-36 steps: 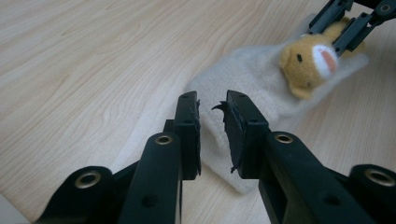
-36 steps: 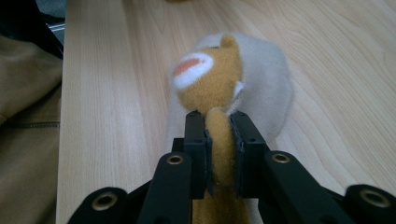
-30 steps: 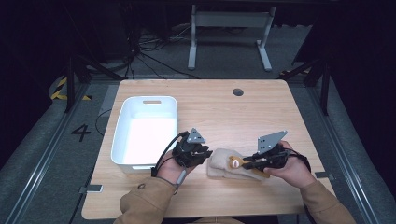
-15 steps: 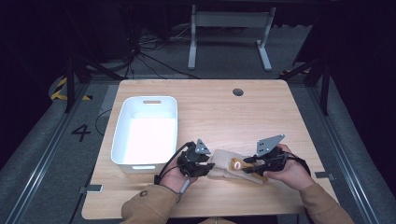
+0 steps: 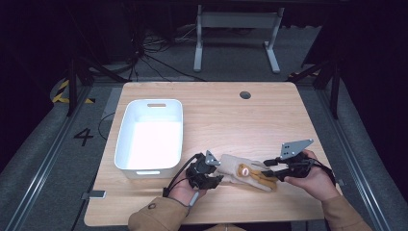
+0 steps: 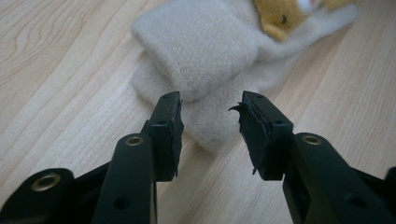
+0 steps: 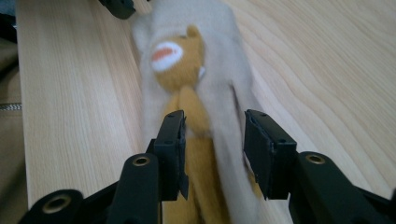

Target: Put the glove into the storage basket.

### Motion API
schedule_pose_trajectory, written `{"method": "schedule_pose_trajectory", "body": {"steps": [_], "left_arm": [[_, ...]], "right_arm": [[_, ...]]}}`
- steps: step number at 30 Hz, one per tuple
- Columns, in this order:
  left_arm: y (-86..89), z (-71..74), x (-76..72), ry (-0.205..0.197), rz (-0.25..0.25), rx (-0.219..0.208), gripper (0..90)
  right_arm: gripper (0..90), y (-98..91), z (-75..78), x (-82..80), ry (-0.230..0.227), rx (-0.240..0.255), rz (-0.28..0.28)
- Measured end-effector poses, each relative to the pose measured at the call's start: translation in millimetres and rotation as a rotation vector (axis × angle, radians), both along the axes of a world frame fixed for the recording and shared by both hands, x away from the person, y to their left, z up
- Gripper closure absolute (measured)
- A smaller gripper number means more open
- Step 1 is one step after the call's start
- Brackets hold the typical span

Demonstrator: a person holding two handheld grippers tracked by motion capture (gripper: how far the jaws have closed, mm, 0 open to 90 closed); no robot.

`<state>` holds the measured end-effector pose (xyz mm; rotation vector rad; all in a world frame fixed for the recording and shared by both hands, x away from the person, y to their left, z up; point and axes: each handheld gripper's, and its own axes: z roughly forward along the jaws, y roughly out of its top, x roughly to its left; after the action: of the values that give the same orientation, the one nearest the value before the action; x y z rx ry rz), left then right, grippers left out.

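Both hand-held grippers are hovering low over the near edge of the wooden table (image 5: 298,110), one at each end of a cream sock (image 5: 234,169) that is lying flat between them. Nearest the person, the left gripper (image 5: 210,174) is standing partly open; its jaws have just been opening, and the folded cuff end of the sock is lying just ahead of the pads (image 6: 173,122) with nothing pinched between them. To its right, the right gripper (image 5: 267,168) is also gaping, its jaws having just been opening too, straddling the sock's orange-patterned end without pressing on it. Farther back and to the left, a white bin (image 5: 129,144) is sitting on the table, well apart from the sock.
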<state>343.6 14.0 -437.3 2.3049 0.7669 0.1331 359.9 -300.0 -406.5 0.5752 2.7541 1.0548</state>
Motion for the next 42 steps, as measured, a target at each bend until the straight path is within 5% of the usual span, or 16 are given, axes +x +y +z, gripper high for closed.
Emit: {"method": "schedule_pose_trajectory", "body": {"steps": [13,27,33,42], "left_arm": [[-0.6,-7.6,11.5,0.054,0.001,0.003,56.4],[-4.3,-6.6,13.1,0.017,-0.041,-0.034,55.8],[-4.2,-4.2,13.7,0.005,-0.051,-0.048,71.3],[-6.3,-1.0,10.4,-0.016,-0.071,-0.035,84.9]], "right_arm": [[61.8,-25.1,-11.0,-1.9,0.037,-0.072,-0.090],[64.5,-29.4,-22.4,1.2,0.122,-0.115,-0.076],[83.4,-26.0,-20.6,-0.2,0.104,-0.118,-0.077],[86.0,-23.5,-18.7,-1.1,0.094,-0.132,-0.080]]}}
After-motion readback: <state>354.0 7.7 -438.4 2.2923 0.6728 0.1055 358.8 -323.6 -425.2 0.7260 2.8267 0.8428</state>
